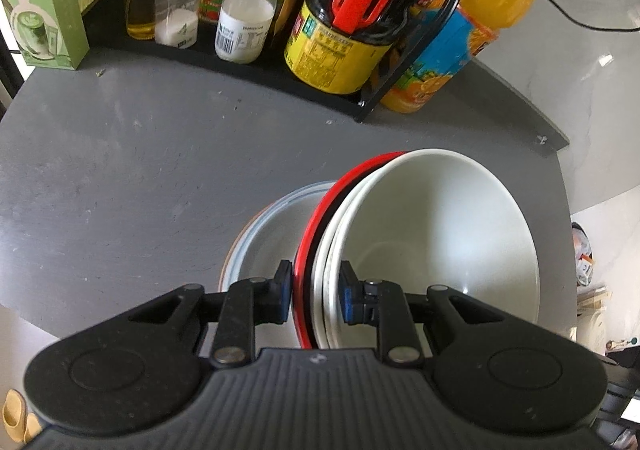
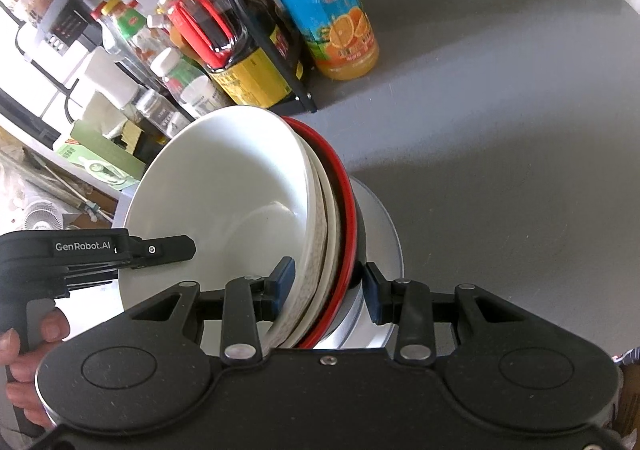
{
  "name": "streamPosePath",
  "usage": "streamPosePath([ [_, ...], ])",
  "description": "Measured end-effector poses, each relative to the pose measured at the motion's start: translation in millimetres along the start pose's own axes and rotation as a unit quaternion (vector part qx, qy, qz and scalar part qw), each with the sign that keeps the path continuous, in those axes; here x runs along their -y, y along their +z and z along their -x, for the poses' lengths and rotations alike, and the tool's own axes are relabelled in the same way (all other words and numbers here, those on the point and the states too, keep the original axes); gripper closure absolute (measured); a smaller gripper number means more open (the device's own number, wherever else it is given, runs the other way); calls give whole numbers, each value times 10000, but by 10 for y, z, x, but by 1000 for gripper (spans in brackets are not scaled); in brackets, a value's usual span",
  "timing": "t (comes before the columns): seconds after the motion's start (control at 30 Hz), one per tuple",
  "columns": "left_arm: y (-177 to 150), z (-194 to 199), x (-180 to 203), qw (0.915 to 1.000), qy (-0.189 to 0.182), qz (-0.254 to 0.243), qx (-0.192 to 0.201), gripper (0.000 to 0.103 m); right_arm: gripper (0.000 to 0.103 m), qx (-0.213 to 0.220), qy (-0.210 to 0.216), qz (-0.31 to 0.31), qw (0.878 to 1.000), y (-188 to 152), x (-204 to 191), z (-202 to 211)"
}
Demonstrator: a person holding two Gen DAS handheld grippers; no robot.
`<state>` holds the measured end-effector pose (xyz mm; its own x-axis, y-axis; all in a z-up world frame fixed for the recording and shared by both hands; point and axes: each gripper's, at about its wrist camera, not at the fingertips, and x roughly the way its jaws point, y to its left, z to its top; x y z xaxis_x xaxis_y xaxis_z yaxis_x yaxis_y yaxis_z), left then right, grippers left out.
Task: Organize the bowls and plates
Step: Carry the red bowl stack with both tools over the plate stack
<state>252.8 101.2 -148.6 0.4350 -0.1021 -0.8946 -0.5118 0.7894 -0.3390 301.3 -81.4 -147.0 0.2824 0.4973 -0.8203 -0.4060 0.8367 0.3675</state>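
Note:
A nested stack of bowls is tilted on the grey table: a white bowl (image 1: 432, 234) innermost, another white bowl under it, and a red-rimmed black bowl (image 1: 320, 218) outermost. My left gripper (image 1: 316, 292) is shut on the rims at one side. From the opposite side my right gripper (image 2: 328, 286) is shut on the same stack, one pad inside the white bowl (image 2: 224, 190) and the other against the black outer wall behind the red rim (image 2: 344, 202). A pale blue-rimmed plate (image 1: 272, 218) lies under the stack, also seen in the right wrist view (image 2: 384, 234).
A black rack (image 1: 280, 70) at the table's back holds a soy sauce jug (image 1: 340, 42), jars and bottles. An orange juice bottle (image 2: 324, 6) stands beside it and a green carton (image 1: 44, 6) at the left. A hand (image 2: 28, 350) holds the left gripper's handle. Bare grey tabletop (image 2: 500, 130) lies to the right.

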Motion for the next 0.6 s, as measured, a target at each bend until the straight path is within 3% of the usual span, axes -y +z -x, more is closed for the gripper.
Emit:
streamPosePath([
  [0.6,-2,-140,53,9992,-43,-377,-155,80,67,-68,-211,-123,9997,-16,-16,-30],
])
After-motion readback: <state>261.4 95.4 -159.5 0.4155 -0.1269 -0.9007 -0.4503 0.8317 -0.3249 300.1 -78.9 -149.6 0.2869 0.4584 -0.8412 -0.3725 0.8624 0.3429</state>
